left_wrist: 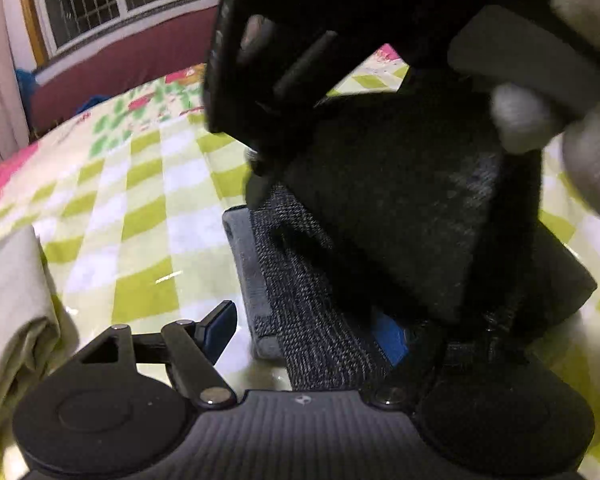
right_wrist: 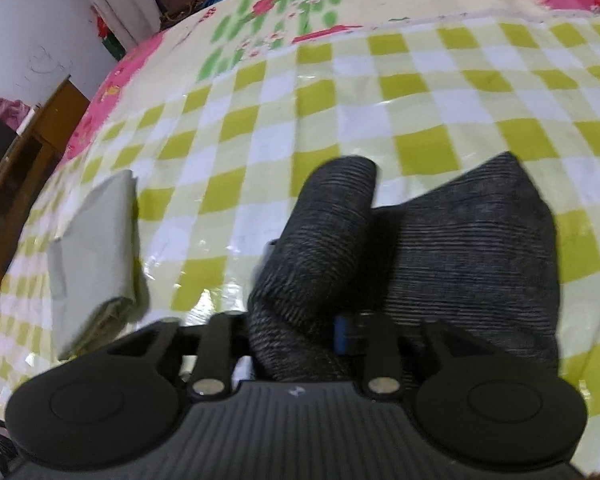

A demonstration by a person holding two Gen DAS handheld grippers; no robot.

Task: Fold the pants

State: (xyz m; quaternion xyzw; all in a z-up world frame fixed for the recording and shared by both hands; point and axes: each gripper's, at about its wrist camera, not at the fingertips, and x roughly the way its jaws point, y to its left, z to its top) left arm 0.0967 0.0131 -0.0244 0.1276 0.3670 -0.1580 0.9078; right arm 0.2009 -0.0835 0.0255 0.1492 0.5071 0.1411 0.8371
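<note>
The dark grey knit pants (left_wrist: pixel 312 288) lie folded on the green-checked tablecloth (left_wrist: pixel 140 208). My left gripper (left_wrist: pixel 308 332) is open, its blue-padded fingers (left_wrist: pixel 220 326) on either side of the pants' edge, the right finger under the cloth. The right gripper's body (left_wrist: pixel 308 60) and a white-gloved hand (left_wrist: pixel 520 116) loom above the pants. In the right wrist view the pants (right_wrist: pixel 440 248) are bunched between my right gripper's fingers (right_wrist: pixel 346 334), which grip a fold; its left finger is hidden by cloth.
A folded pale grey-green garment (right_wrist: pixel 96 248) lies to the left on the cloth; it also shows in the left wrist view (left_wrist: pixel 12 300). A pink cartoon-print sheet (right_wrist: pixel 300 12) covers the far part. A wooden frame (right_wrist: pixel 32 136) stands at the far left.
</note>
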